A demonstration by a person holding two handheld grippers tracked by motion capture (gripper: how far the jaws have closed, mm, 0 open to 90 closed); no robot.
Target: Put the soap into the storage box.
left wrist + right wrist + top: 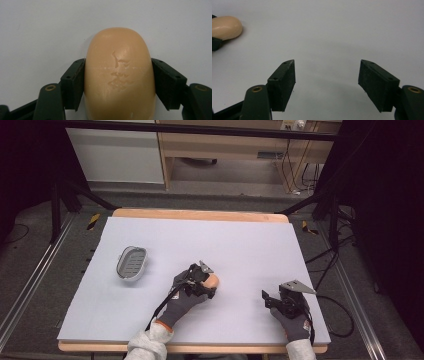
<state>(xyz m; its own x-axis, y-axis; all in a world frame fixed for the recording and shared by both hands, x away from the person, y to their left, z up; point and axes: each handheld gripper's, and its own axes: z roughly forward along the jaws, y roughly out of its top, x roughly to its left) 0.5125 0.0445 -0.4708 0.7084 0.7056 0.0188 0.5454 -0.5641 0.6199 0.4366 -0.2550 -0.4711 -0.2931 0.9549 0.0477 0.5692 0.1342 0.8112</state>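
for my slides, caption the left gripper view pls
Left gripper jaws closed on both sides of a peach soap bar.

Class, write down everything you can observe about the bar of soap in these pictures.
The bar of soap is a smooth, rounded oval, peach-tan, with a faint stamped mark and a thin seam across its top face. It lies flat on the white table surface, near the middle front. The left gripper is closed on it, its black fingers pressing its two long sides. A grey soap dish sits apart, to its left.
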